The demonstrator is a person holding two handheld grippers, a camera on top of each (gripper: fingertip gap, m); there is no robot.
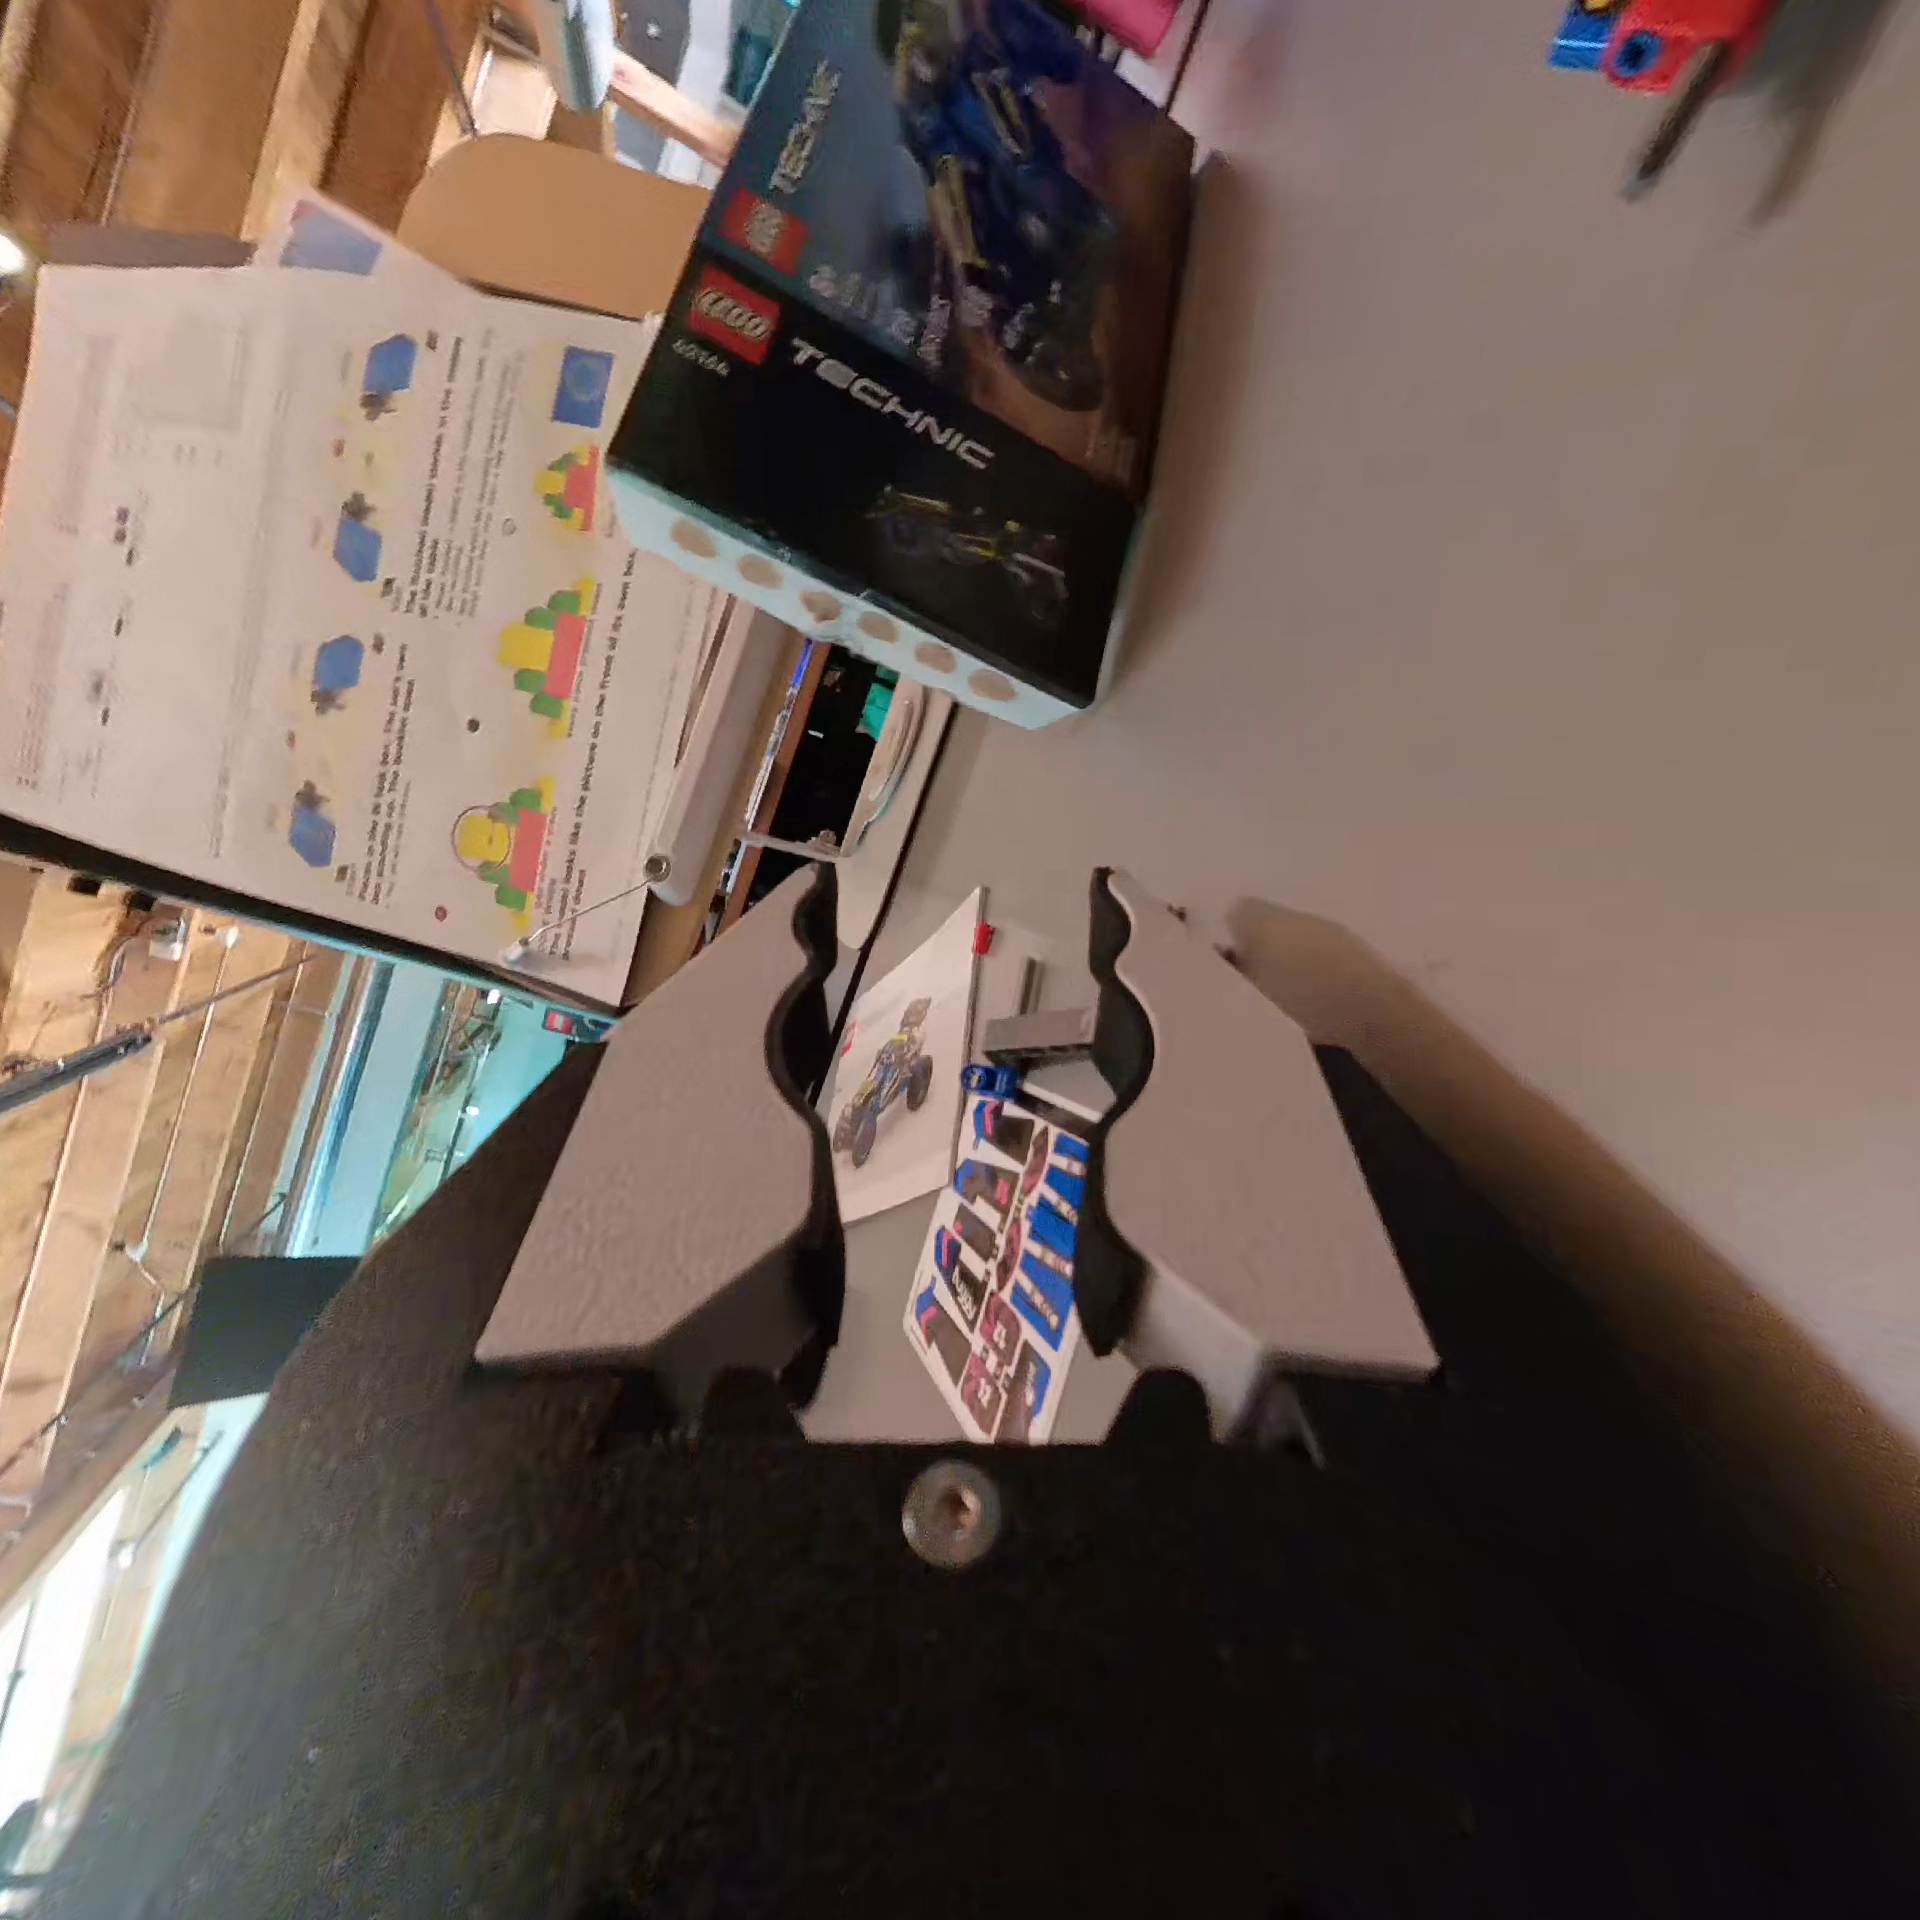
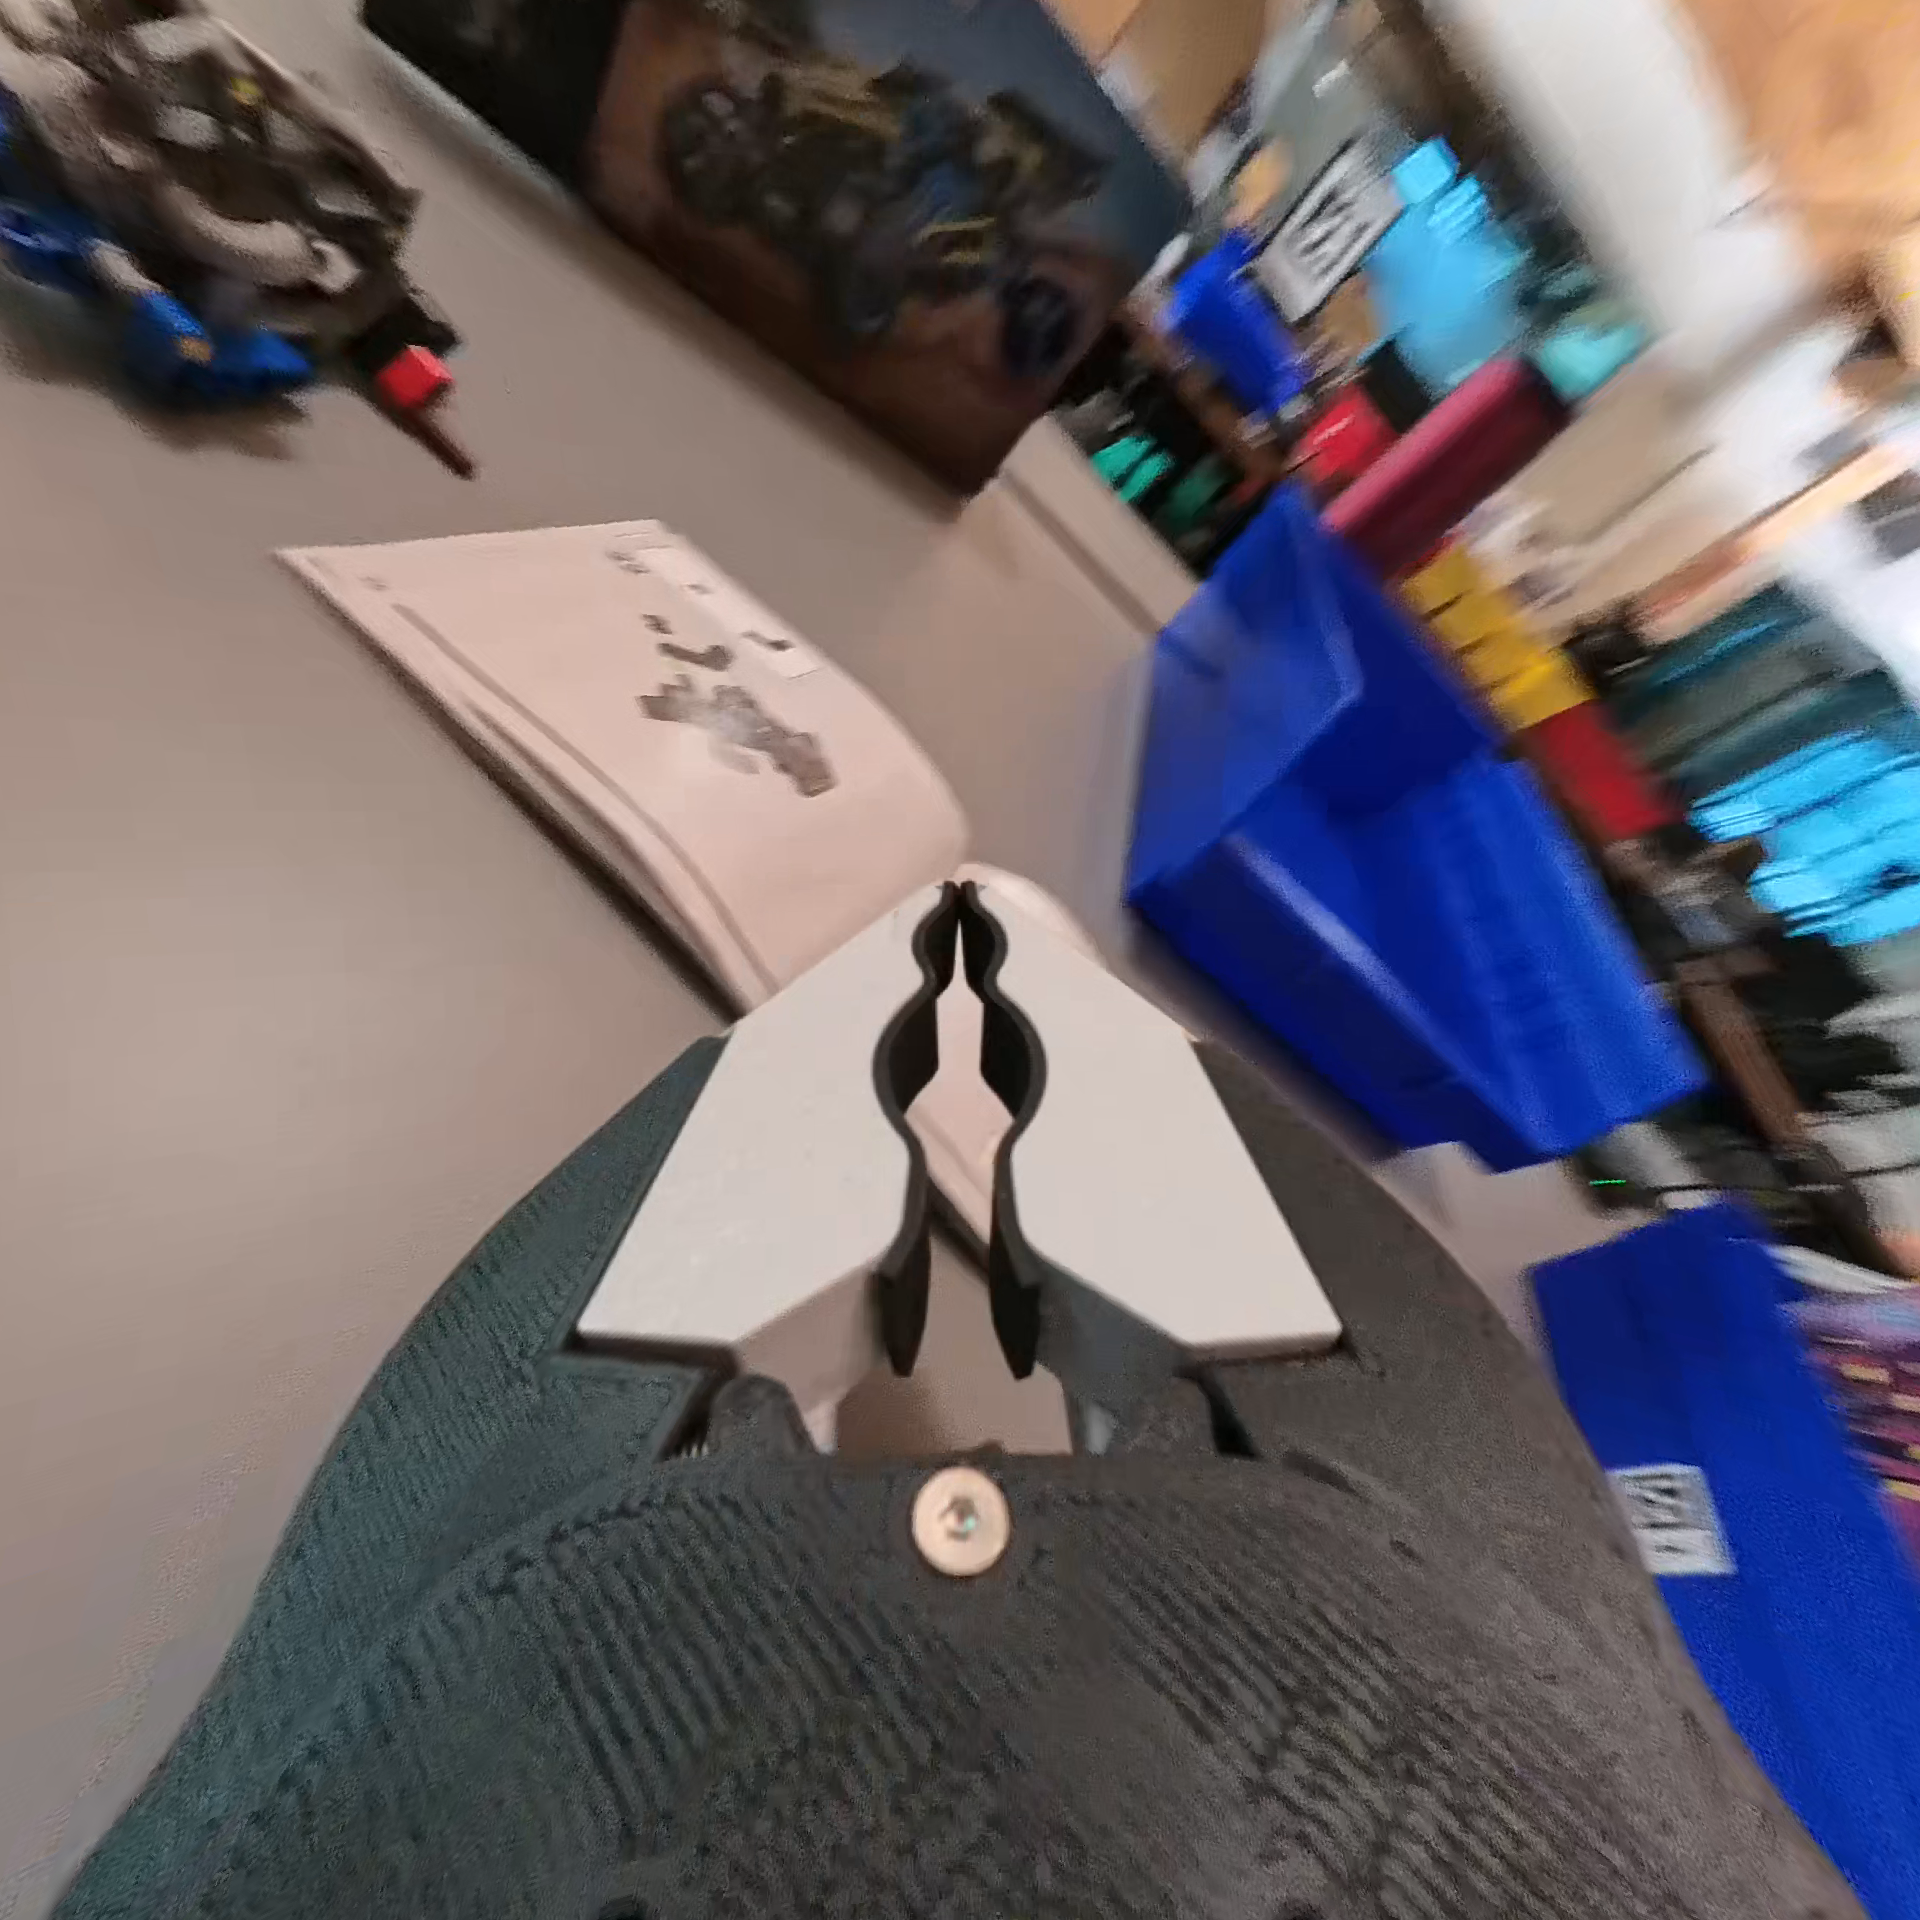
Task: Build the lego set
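My left gripper (image 1: 964,894) is open with nothing between its pads, held tilted above the grey table (image 1: 1507,623). Beyond its fingers lie a booklet with a buggy picture (image 1: 894,1091), a sticker sheet (image 1: 997,1278), grey pieces (image 1: 1039,1029) and a small blue piece (image 1: 987,1078). My right gripper (image 2: 961,891) is shut, its tips together right at the curled corner of an open white booklet (image 2: 675,675) on the table. The right wrist view is blurred by motion.
A dark building-set box (image 1: 935,416) stands at the table's far side and also shows in the right wrist view (image 2: 831,208). A printed sheet on a stand (image 1: 312,582) is beside it. A blue and black model with a red part (image 2: 410,374) lies far left. Blue bins (image 2: 1403,883) stand right. The grippers' ends are close to 35 centimeters from one another.
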